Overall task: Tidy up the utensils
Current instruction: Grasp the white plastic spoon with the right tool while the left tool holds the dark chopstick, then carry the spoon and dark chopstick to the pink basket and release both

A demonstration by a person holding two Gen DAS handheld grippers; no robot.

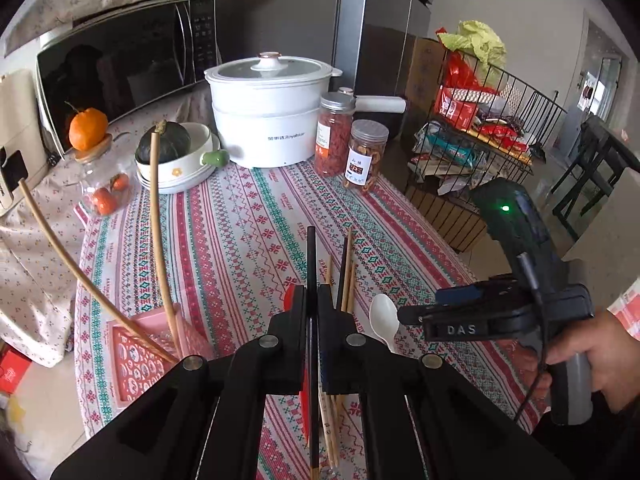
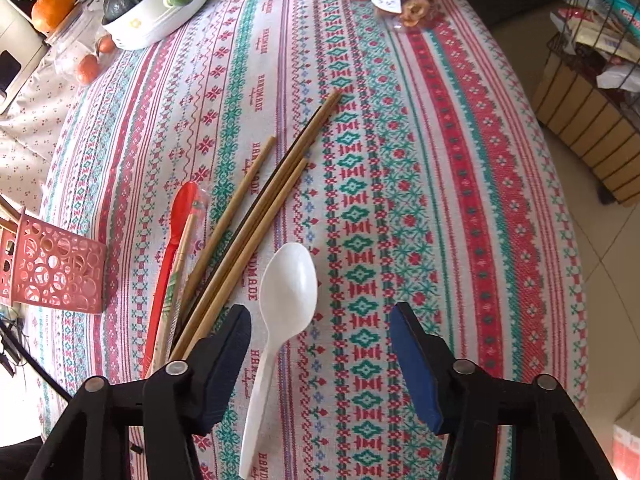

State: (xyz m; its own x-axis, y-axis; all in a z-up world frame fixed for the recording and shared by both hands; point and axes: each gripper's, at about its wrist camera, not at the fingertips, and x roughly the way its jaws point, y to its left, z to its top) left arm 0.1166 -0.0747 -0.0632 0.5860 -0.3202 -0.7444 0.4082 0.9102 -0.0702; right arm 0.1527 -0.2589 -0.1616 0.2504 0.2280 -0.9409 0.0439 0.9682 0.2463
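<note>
Utensils lie loose on a striped patterned tablecloth [image 2: 400, 200]. Left of the white plastic spoon [image 2: 286, 300]: a pink perforated plastic basket [image 2: 60, 276], a red plastic spoon [image 2: 176, 240], brown wooden chopsticks [image 2: 256, 224]. The left gripper [image 1: 312, 304] is clamped on a black chopstick [image 1: 311, 256]. The right gripper [image 2: 320, 340] straddles the white spoon, fingers apart, not touching.

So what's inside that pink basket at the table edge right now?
Two long wooden chopsticks stand in the pink basket, leaning out over its rim. The left gripper's arm covers the basket's near side, so anything lying at the bottom cannot be seen.
</note>
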